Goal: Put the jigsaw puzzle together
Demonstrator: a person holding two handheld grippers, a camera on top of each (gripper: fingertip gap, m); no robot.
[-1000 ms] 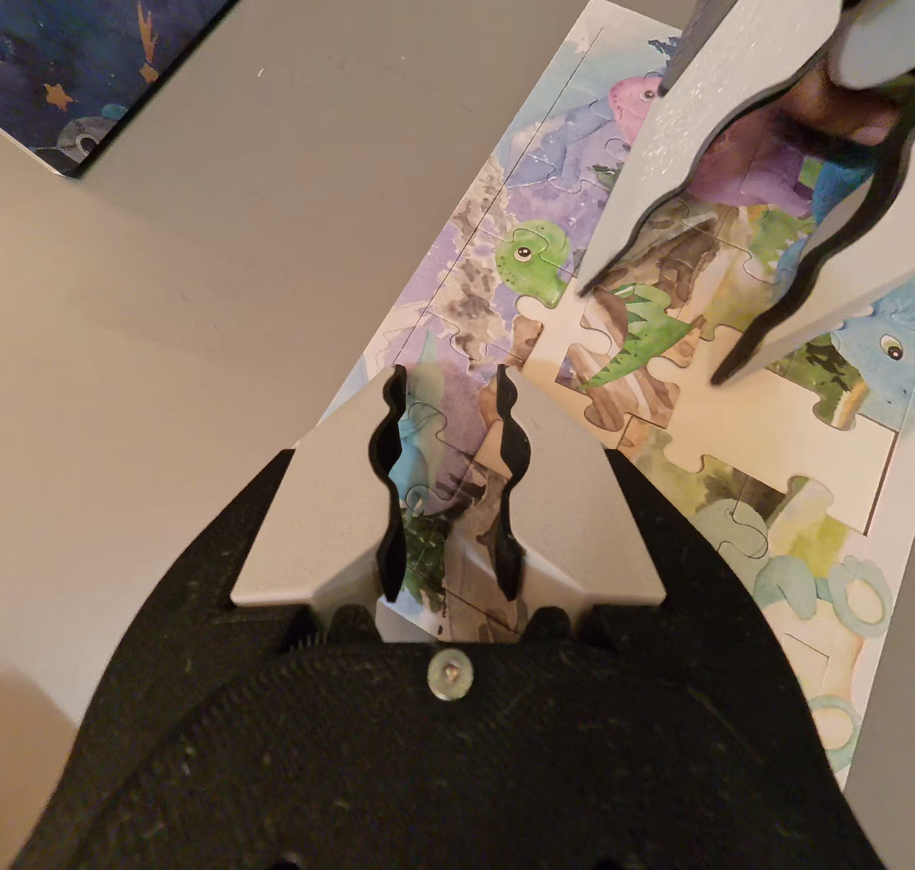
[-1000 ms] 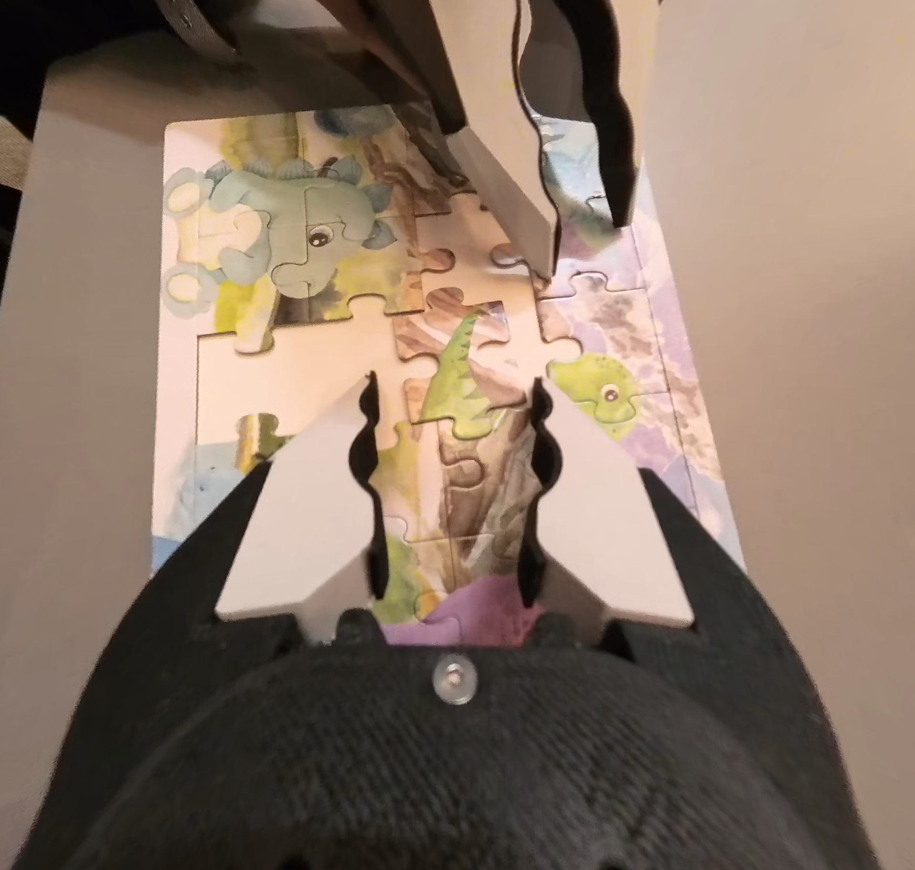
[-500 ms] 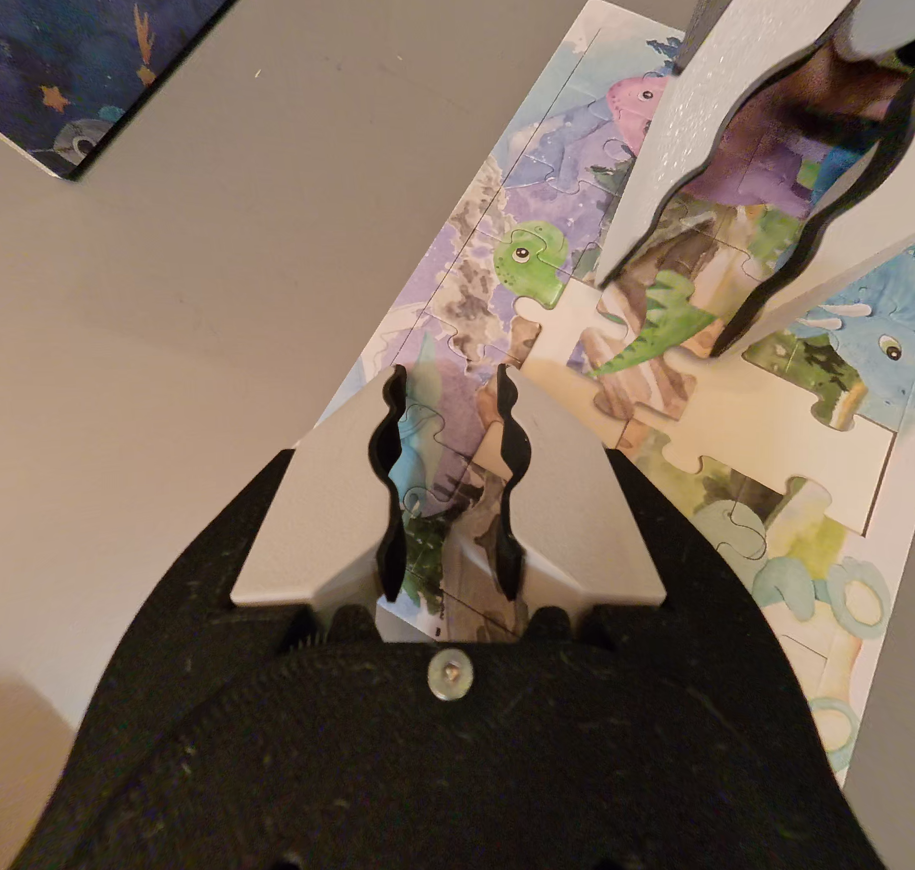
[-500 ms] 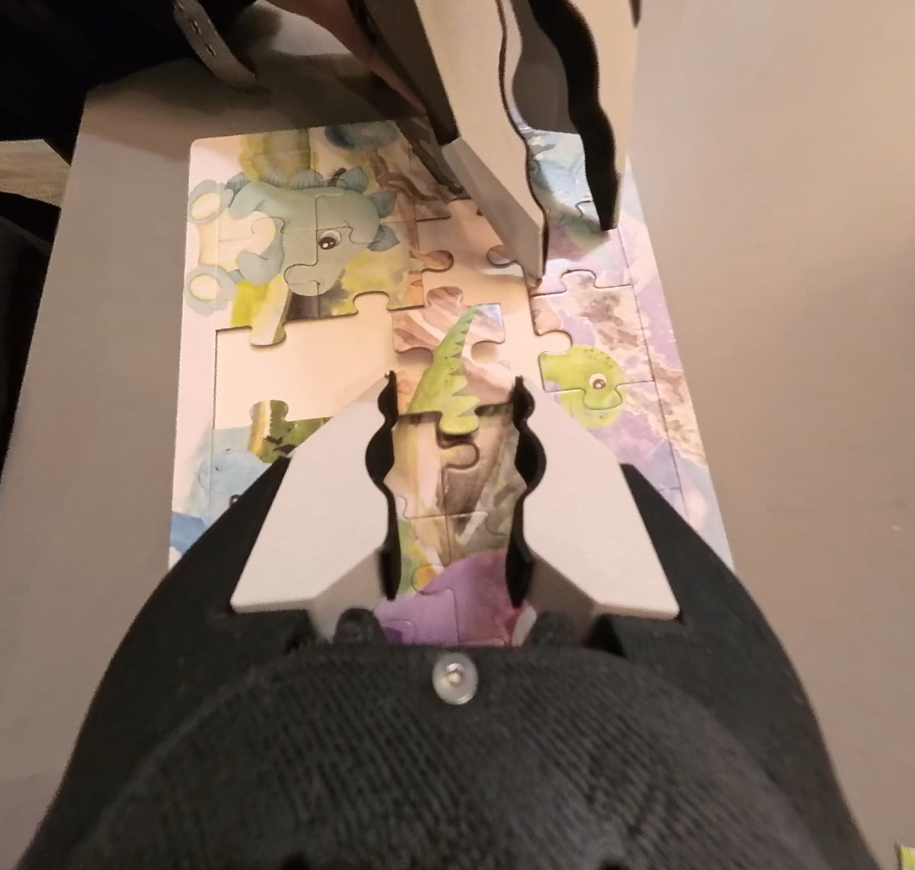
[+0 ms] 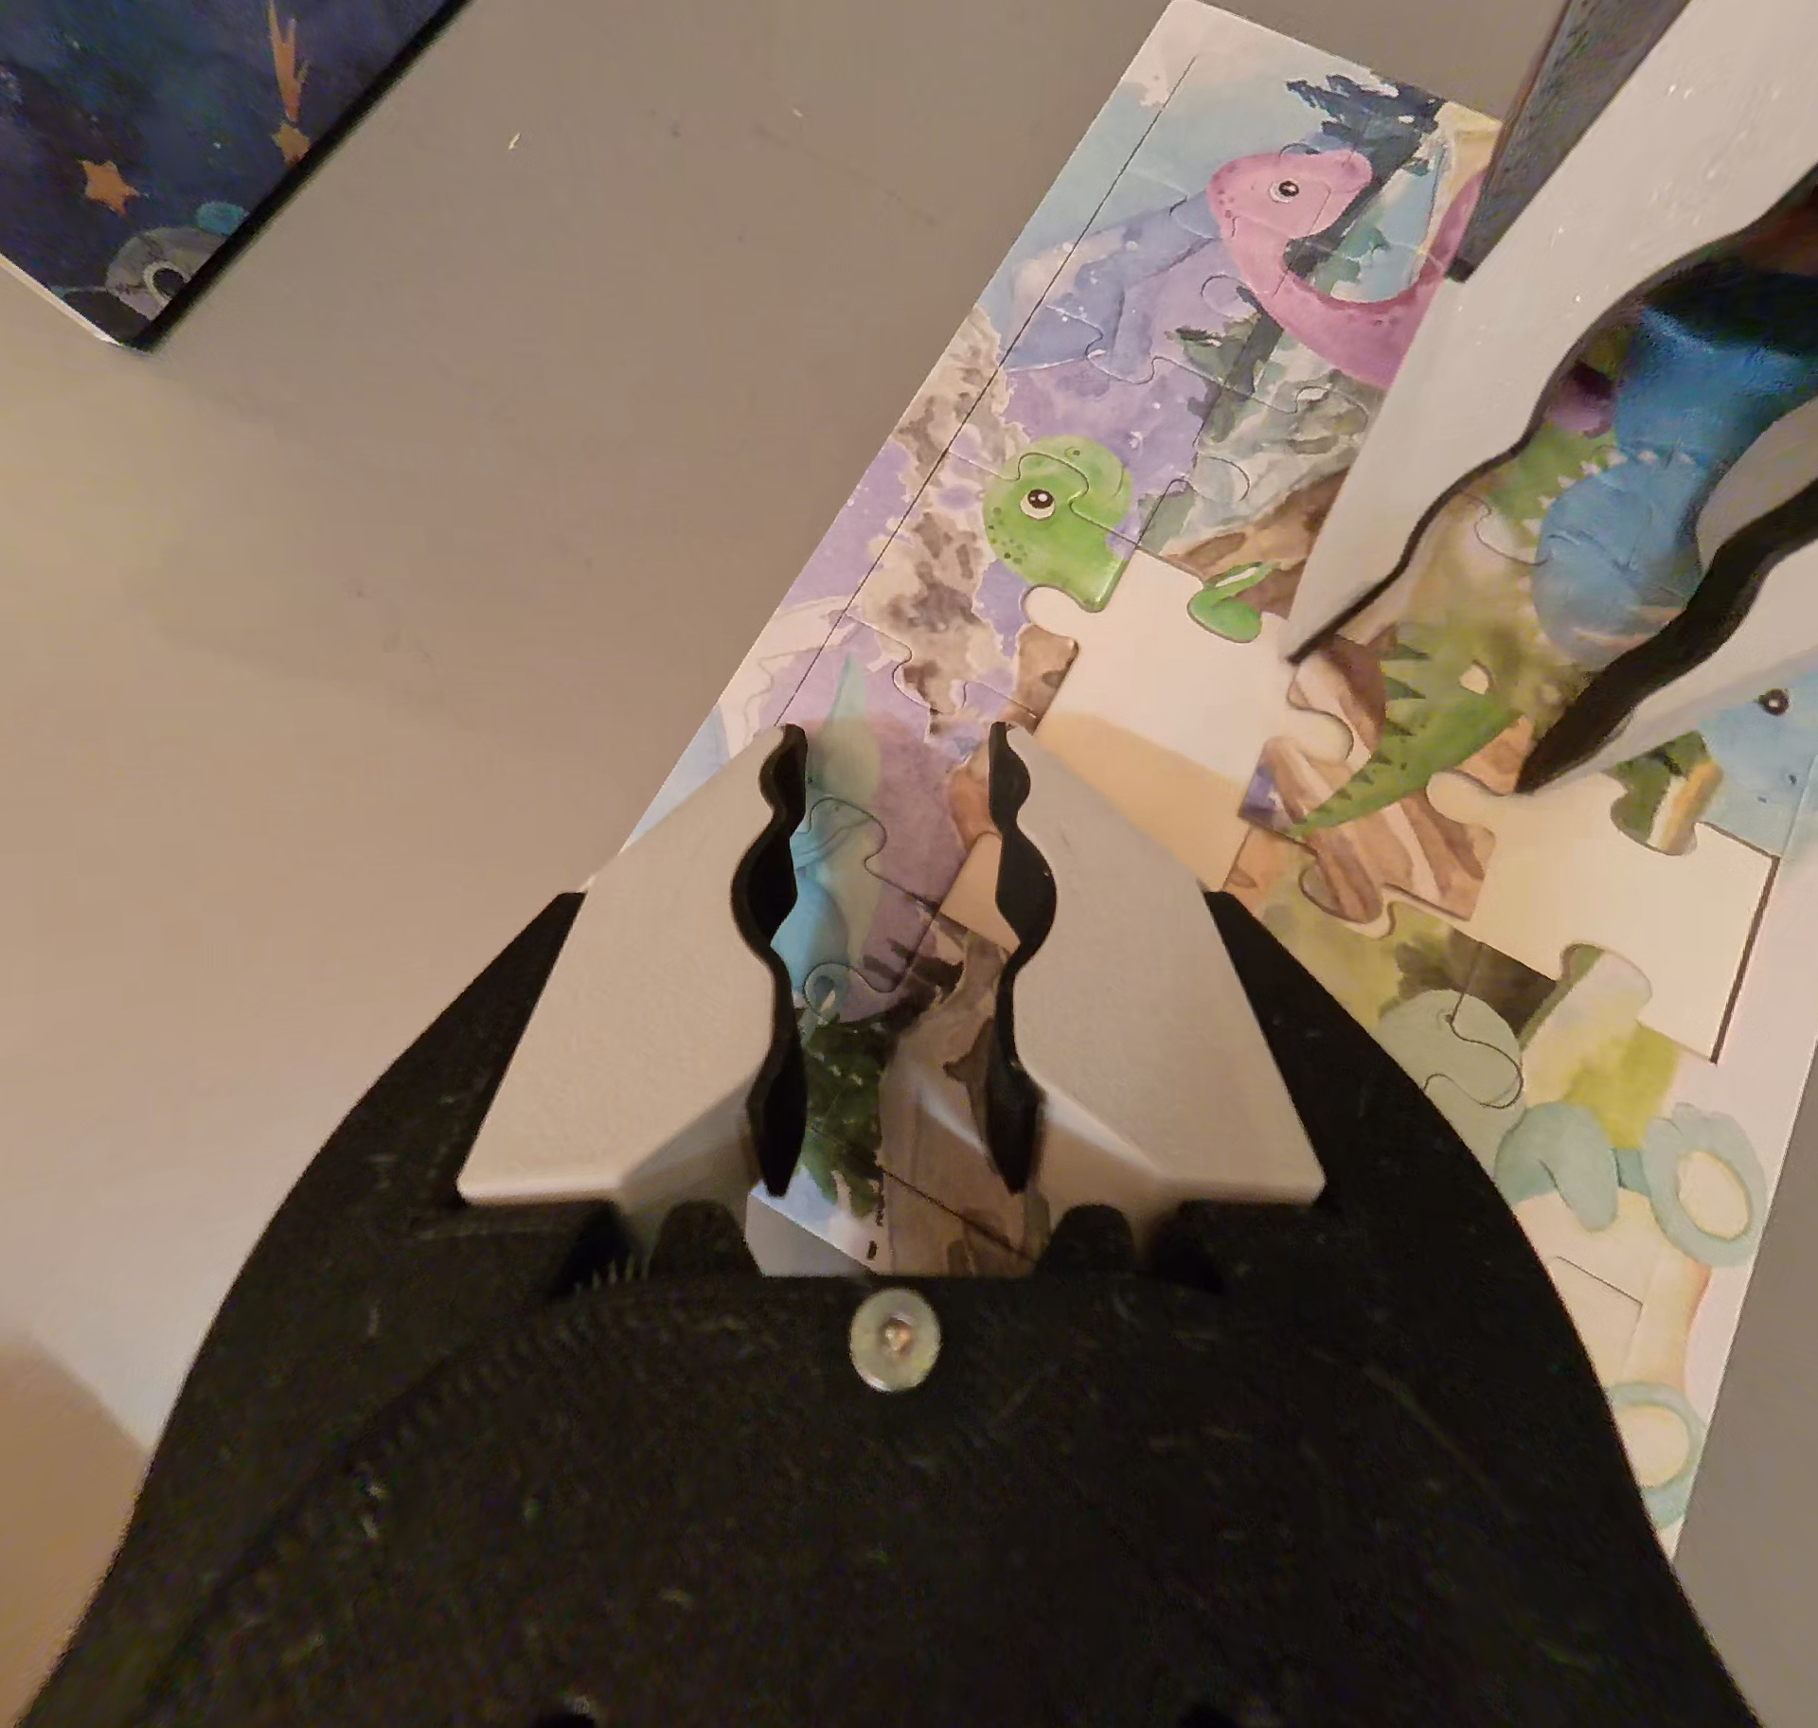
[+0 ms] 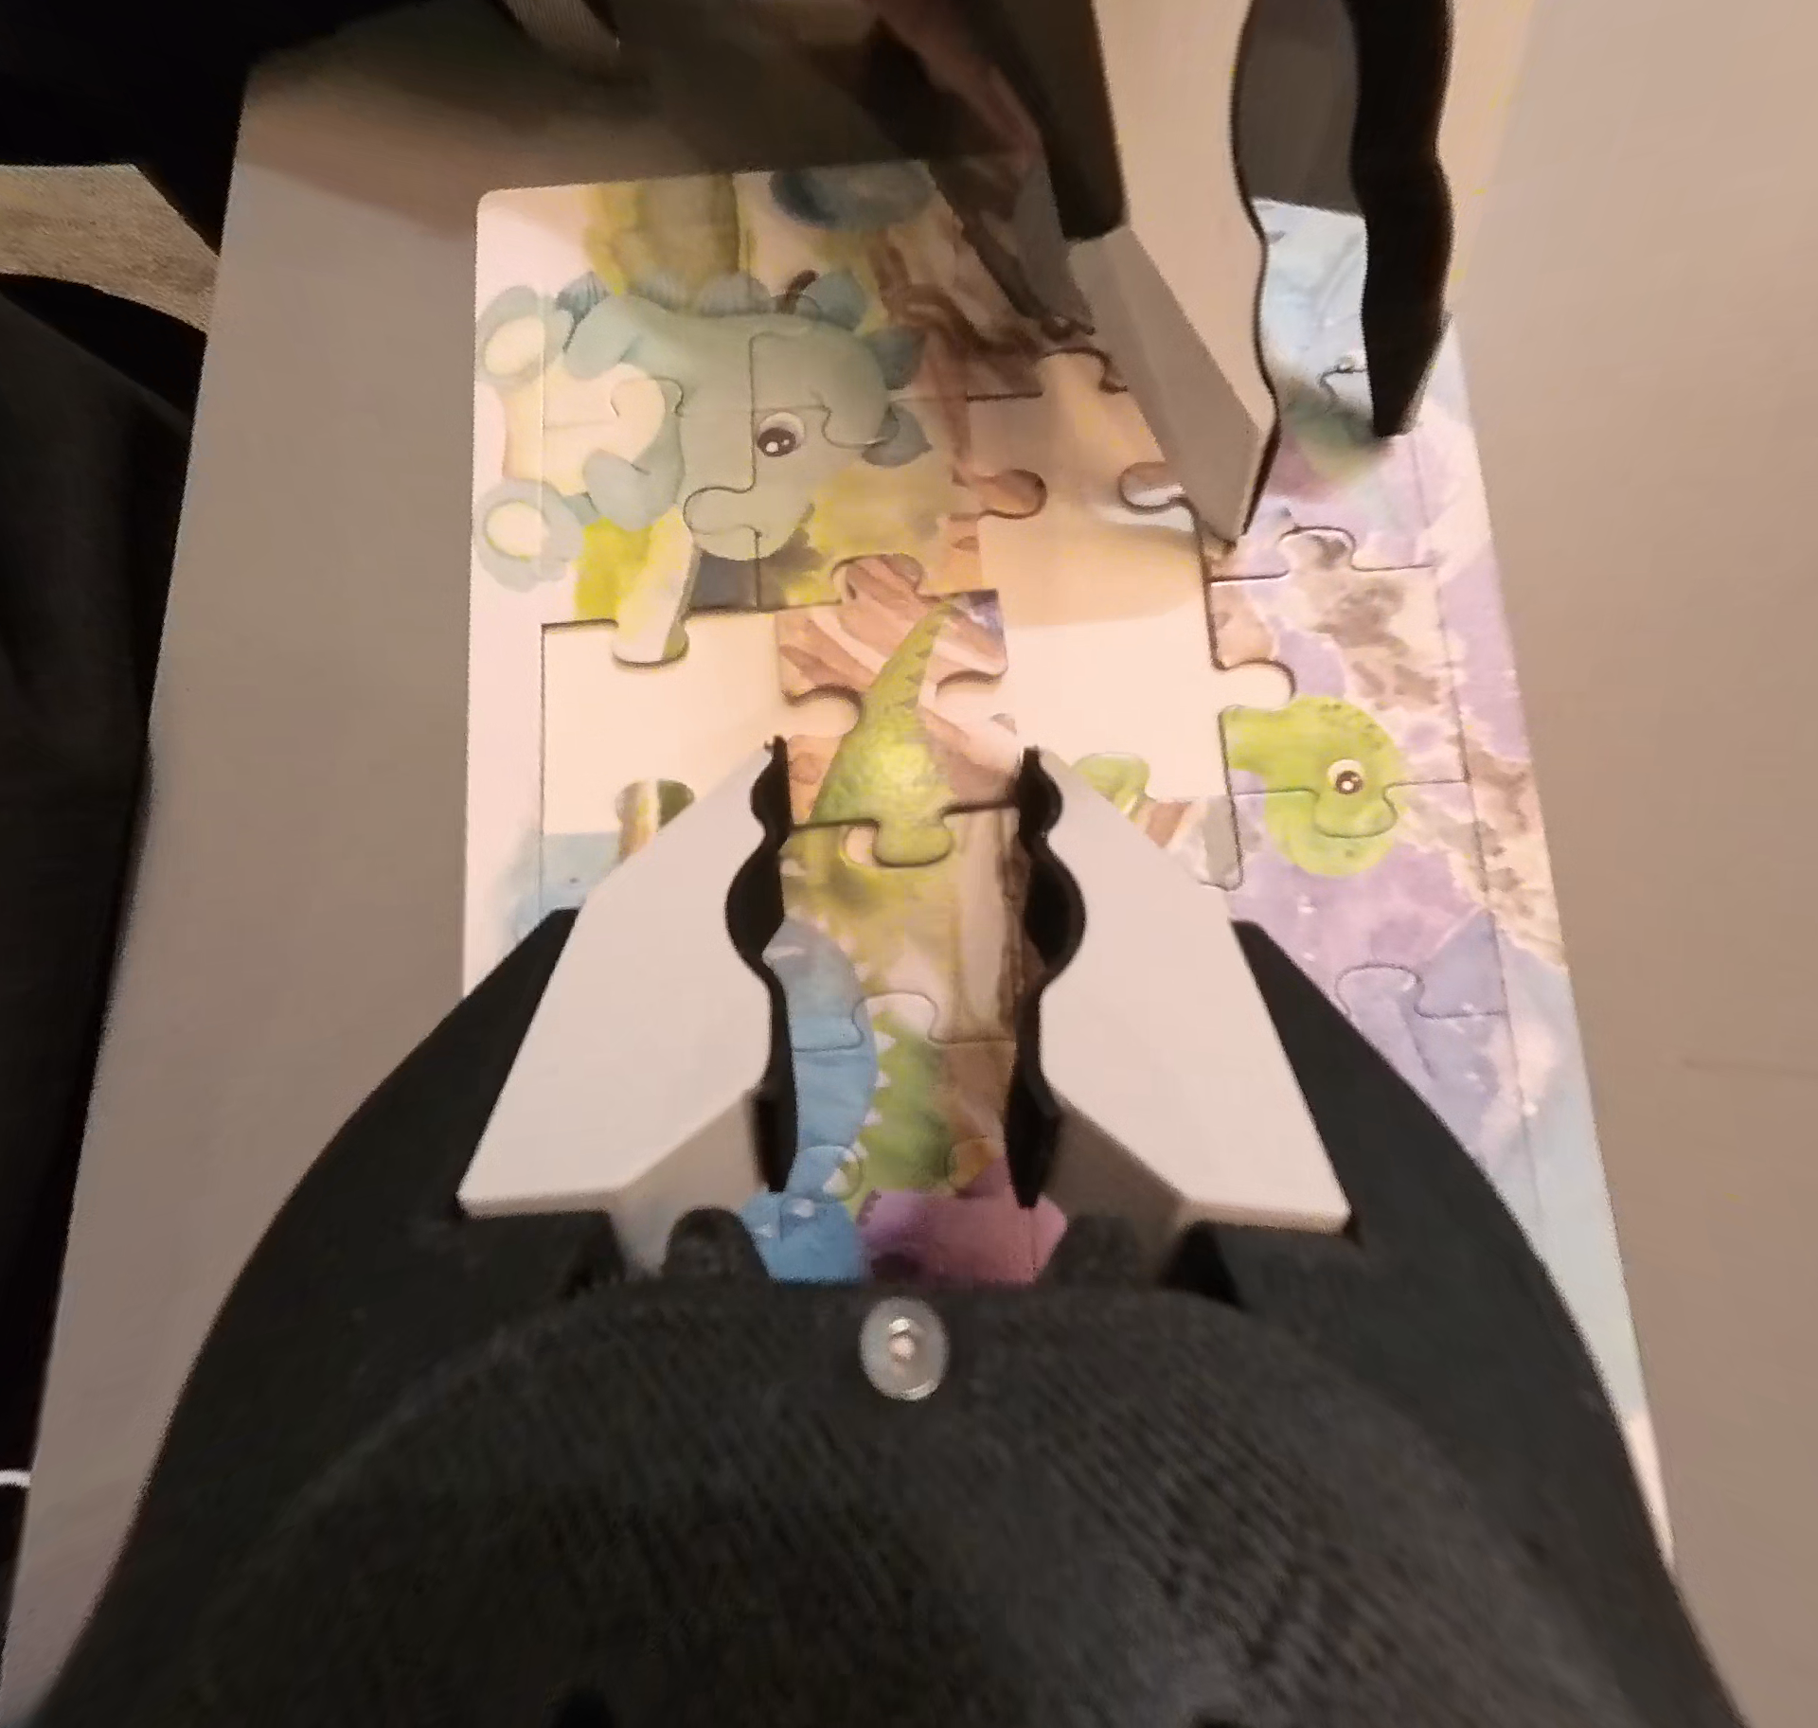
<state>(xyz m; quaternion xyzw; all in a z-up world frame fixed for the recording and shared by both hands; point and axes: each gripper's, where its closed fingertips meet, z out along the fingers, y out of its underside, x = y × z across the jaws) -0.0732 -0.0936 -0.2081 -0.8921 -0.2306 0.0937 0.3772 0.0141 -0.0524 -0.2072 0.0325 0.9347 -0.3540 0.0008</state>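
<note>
Two grippers over the puzzle tray (image 6: 512, 894), right gripper (image 6: 895, 771) with fingers slightly apart, straddling a loose green-tail piece (image 6: 890, 697) lying in the tray, left gripper (image 5: 890, 746) fingers slightly apart, empty, bare gaps (image 5: 1161, 687) among fitted pieces, grey table (image 5: 492, 500), second puzzle (image 5: 148, 107) far left.

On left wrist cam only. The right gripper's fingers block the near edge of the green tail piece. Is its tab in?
Observer: Right wrist view: the tail piece has its tab in the next piece's notch, with a thin dark seam showing. The right gripper flanks it on both sides; I can't tell if it squeezes.
Operator: Where do my left fingertips sit?
Observer: The left gripper is open and empty. One fingertip is down at the far edge of the blank slot.
Operator: Anything beyond the board?
Observer: A person's dark sleeve at the table's far corner.
</note>
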